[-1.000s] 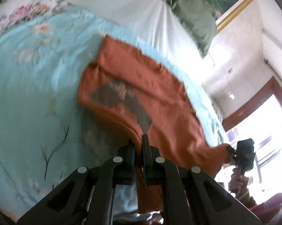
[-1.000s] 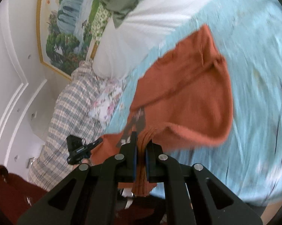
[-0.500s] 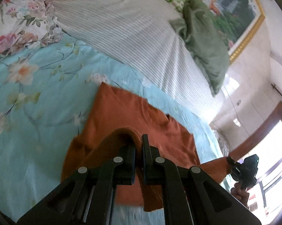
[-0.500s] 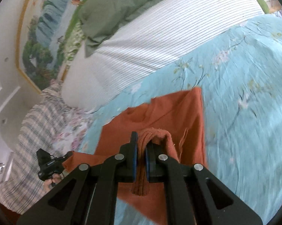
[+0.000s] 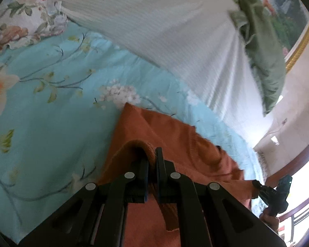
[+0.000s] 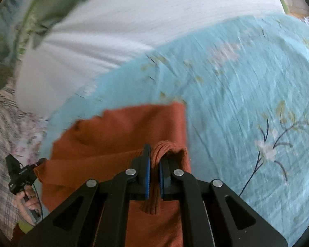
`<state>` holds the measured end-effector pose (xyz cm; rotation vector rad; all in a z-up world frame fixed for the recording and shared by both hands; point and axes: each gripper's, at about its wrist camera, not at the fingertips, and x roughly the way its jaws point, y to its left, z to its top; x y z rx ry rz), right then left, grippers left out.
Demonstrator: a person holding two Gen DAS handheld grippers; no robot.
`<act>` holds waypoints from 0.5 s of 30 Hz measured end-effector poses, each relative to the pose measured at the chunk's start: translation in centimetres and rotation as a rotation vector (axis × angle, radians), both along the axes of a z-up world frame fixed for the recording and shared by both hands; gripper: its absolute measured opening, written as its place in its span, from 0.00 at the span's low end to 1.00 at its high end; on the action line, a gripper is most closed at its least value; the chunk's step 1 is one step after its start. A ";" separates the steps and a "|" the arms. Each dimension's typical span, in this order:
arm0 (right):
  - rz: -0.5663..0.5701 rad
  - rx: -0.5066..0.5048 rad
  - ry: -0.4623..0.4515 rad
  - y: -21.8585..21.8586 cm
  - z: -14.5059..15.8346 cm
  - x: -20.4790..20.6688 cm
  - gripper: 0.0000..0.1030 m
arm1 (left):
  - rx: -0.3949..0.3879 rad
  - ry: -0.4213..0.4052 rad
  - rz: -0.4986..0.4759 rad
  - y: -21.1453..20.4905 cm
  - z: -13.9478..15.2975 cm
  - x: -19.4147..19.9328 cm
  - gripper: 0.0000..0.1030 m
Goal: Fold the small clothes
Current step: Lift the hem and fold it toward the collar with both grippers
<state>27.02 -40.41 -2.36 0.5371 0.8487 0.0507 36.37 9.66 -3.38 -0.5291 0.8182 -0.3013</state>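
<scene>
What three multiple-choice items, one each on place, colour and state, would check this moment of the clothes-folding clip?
1. Where does the garment lie?
A. On the floral bedspread
B. On a wooden floor
C. In a basket

2. What colour is the garment?
A. Navy
B. Rust orange
C. Yellow

3. How do the left gripper and right gripper stand?
A. Both wide open above the cloth
B. Only the left is shut on cloth
C. Each is shut on a bunched edge of the garment

Answers: 1 A, turquoise flowered fabric surrounds it in both views. 2 B, the knit is rust orange in both views. 3 C, a ridge of cloth is pinched between each pair of pads.
</scene>
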 end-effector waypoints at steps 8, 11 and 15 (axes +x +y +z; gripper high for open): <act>-0.038 0.068 0.016 -1.5 0.1 -1.5 0.22 | 0.080 0.070 -0.005 -0.7 -3.0 2.0 0.06; -0.053 0.042 -0.050 -1.1 2.4 -3.8 0.32 | 0.089 0.056 -0.019 -0.4 -1.9 0.1 0.10; 0.103 0.037 -0.091 2.3 3.6 -6.2 0.32 | 0.141 0.022 -0.105 -1.8 -0.3 -4.3 0.21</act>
